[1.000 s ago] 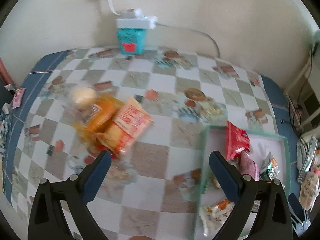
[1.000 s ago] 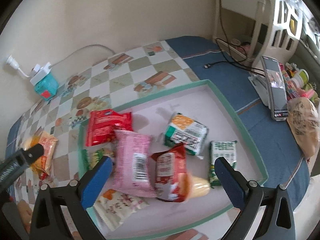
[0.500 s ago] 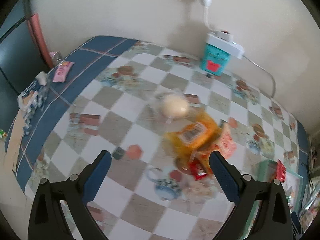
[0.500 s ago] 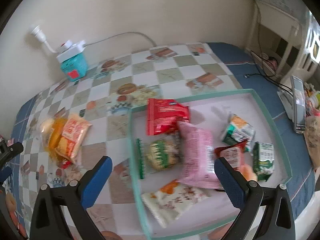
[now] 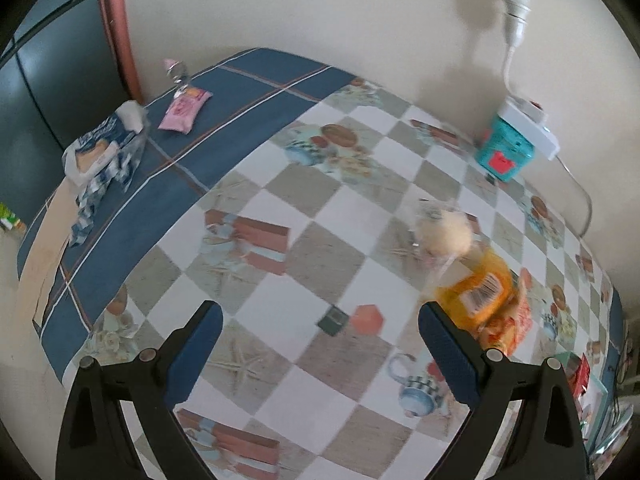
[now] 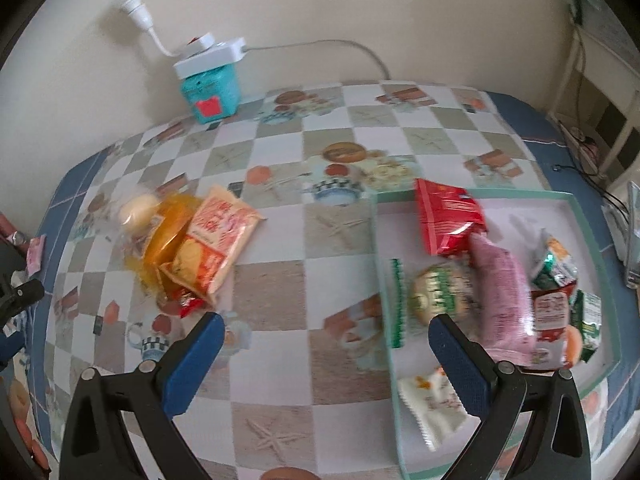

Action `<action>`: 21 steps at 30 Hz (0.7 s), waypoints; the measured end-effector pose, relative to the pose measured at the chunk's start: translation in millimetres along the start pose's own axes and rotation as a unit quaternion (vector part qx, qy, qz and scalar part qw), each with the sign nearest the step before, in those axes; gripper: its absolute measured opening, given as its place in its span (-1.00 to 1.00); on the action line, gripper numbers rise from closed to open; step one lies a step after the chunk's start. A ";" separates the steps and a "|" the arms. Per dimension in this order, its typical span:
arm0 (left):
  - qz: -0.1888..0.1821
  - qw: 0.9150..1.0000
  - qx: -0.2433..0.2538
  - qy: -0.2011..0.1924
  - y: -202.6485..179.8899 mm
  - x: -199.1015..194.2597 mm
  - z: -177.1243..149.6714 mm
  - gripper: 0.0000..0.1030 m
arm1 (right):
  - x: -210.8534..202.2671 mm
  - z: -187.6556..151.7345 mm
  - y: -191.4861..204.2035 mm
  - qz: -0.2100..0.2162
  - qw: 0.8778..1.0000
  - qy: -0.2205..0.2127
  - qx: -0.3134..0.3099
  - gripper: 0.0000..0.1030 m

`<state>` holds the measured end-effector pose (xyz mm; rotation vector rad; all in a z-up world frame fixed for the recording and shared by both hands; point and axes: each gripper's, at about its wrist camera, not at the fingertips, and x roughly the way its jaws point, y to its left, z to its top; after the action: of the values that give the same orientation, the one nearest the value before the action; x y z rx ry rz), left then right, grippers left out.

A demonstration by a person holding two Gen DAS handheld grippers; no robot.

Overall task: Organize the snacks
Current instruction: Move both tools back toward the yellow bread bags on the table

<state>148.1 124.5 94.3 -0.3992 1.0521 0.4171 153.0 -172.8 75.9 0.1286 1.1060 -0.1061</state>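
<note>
A small pile of snacks lies on the checked tablecloth: an orange packet (image 6: 214,236), a yellow bag (image 6: 168,236) and a pale round bun in clear wrap (image 6: 138,210). In the left wrist view the yellow bag (image 5: 478,292) and the bun (image 5: 442,234) sit just beyond the right finger. A teal-rimmed tray (image 6: 560,200) on the right holds several packets, among them a red bag (image 6: 446,220) and a pink one (image 6: 504,296). My left gripper (image 5: 318,354) is open and empty above bare cloth. My right gripper (image 6: 324,364) is open and empty between pile and tray.
A teal box with a white power strip on top (image 6: 210,76) stands by the wall. A pink sachet (image 5: 184,110) and a blue-white wrapper (image 5: 102,156) lie on the table's blue border at the far left. White shelving (image 6: 600,92) stands to the right.
Both views have swung left. The left gripper turned away from the tray toward the table's left end; the right gripper moved off the tray to the gap beside the pile. Both stayed open.
</note>
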 end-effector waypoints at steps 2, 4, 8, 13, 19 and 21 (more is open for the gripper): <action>0.001 1.000 -0.008 0.004 7.3 4.8 2.0 0.91 | 4.2 -0.8 5.8 0.003 1.000 0.003 -0.007 1.00; 0.003 1.000 -0.016 0.008 12.7 10.9 3.3 0.91 | 8.9 -2.0 12.7 0.004 1.000 0.005 -0.015 1.00; -0.008 0.999 -0.025 0.023 13.5 24.7 3.1 0.91 | 18.0 -1.3 22.1 0.007 1.000 0.006 -0.024 1.00; -0.031 0.999 -0.018 0.036 -4.5 39.1 2.5 0.91 | 30.5 1.9 30.8 0.021 0.999 0.005 -0.027 1.00; -0.080 0.996 -0.011 0.042 -34.5 55.4 1.9 0.91 | 40.1 11.8 33.3 0.037 0.999 -0.007 -0.012 1.00; -0.085 0.995 -0.006 0.042 -43.2 60.1 2.0 0.91 | 44.4 16.5 33.1 0.042 0.999 -0.010 -0.005 1.00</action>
<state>197.6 97.0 46.6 -0.5167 1.0882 0.2554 192.2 -143.7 45.1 0.1649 1.0792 -0.0272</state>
